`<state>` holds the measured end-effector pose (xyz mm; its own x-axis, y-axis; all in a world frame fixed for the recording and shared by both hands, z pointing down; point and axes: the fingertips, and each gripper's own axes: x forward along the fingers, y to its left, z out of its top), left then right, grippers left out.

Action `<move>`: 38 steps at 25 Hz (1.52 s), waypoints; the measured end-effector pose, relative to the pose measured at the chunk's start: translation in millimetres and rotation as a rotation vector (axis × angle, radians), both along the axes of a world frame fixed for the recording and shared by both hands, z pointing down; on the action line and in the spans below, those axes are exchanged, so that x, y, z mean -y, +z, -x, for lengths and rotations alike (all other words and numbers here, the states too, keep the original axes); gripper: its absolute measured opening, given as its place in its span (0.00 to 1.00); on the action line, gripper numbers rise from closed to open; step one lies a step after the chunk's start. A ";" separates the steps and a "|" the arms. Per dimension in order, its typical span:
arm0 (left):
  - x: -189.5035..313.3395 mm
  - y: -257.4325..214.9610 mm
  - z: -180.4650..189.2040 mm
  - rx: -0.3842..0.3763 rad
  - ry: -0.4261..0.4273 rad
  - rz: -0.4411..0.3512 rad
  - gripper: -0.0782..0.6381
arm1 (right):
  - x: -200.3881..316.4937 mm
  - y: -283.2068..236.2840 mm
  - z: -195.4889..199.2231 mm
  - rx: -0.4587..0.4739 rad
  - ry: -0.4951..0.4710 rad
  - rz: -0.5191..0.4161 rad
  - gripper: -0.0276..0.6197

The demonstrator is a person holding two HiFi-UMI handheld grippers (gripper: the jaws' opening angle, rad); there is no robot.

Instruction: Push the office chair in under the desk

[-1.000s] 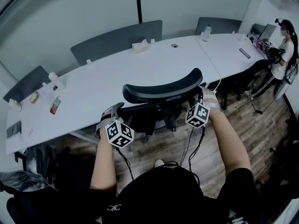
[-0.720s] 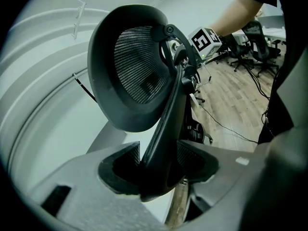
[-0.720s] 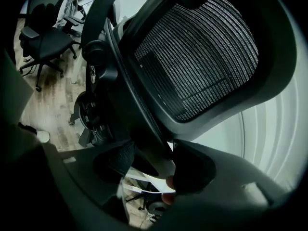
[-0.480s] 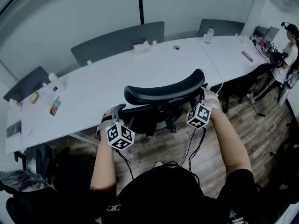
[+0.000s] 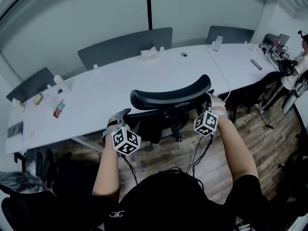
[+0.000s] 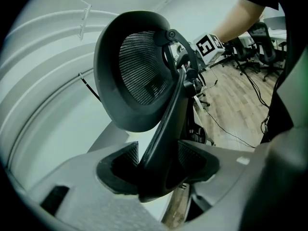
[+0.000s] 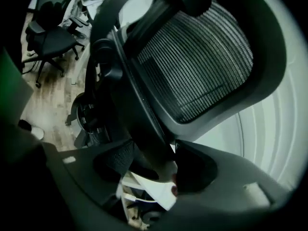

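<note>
The black mesh office chair (image 5: 168,96) stands against the near edge of the long white desk (image 5: 96,100), its seat tucked under the top. My left gripper (image 5: 122,114) is on the left side of the chair's back frame, my right gripper (image 5: 210,99) on the right side. In the left gripper view the frame bar (image 6: 166,129) runs between the pads of the left gripper (image 6: 159,160); its jaws are opening, with the pads still touching the bar. In the right gripper view the right gripper (image 7: 154,165) is shut on the frame bar (image 7: 139,124) below the headrest (image 7: 202,57).
Grey chairs (image 5: 125,44) stand along the desk's far side. A tissue box (image 5: 150,53), a bottle (image 5: 217,41) and small items (image 5: 57,109) lie on the desk. A person (image 5: 294,69) stands at the far right. Cables (image 5: 199,153) hang over the wood floor.
Both grippers stay on the chair's back and the chair has hardly shifted. The head view has swung a little, so the person at the right sits closer to the frame's edge.
</note>
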<state>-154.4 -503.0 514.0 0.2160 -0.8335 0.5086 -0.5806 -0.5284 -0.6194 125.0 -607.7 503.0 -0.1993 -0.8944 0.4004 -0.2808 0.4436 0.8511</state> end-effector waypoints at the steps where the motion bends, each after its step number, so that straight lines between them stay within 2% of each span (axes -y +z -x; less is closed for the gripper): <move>1: -2.4 -1.7 -1.1 -0.023 -0.002 -0.002 0.48 | -2.2 -0.8 -0.4 0.019 -0.015 -0.031 0.45; 3: -10.8 -13.5 -4.1 -0.132 0.003 -0.018 0.49 | -9.9 -7.6 -2.0 0.078 -0.008 -0.080 0.46; 5: -22.4 -34.6 -3.5 -0.307 -0.002 -0.044 0.45 | -23.3 -17.9 -2.7 0.185 0.029 -0.098 0.46; 6: -27.8 -46.4 0.2 -0.391 -0.018 -0.061 0.41 | -31.3 -22.8 -3.2 0.253 0.056 -0.096 0.40; 7: -32.8 -57.5 6.1 -0.460 -0.044 -0.082 0.31 | -39.6 -26.9 -3.7 0.323 0.090 -0.086 0.24; 8: -37.3 -66.5 13.2 -0.516 -0.078 -0.102 0.12 | -47.8 -30.4 -3.8 0.393 0.127 -0.072 0.13; 9: -41.3 -72.9 20.2 -0.560 -0.114 -0.117 0.12 | -55.8 -34.1 -2.5 0.464 0.158 -0.057 0.05; 11: -48.1 -81.5 30.6 -0.619 -0.178 -0.146 0.12 | -71.2 -44.1 5.9 0.609 0.190 -0.029 0.05; 16: -59.8 -99.9 38.7 -0.702 -0.299 -0.210 0.12 | -104.8 -87.1 34.2 0.937 0.174 -0.020 0.05; 19: -65.4 -112.2 32.8 -0.739 -0.328 -0.224 0.12 | -122.7 -116.4 42.9 1.050 0.156 -0.054 0.05; 22: -71.0 -125.2 18.7 -0.744 -0.321 -0.240 0.12 | -137.5 -132.8 53.1 1.139 0.130 -0.040 0.05; 28: -73.1 -128.4 -12.1 -0.749 -0.270 -0.226 0.12 | -145.3 -129.4 68.3 1.172 0.131 0.017 0.05; 38: -67.9 -114.8 -22.3 -0.767 -0.279 -0.187 0.12 | -141.3 -116.6 65.6 1.170 0.156 0.053 0.05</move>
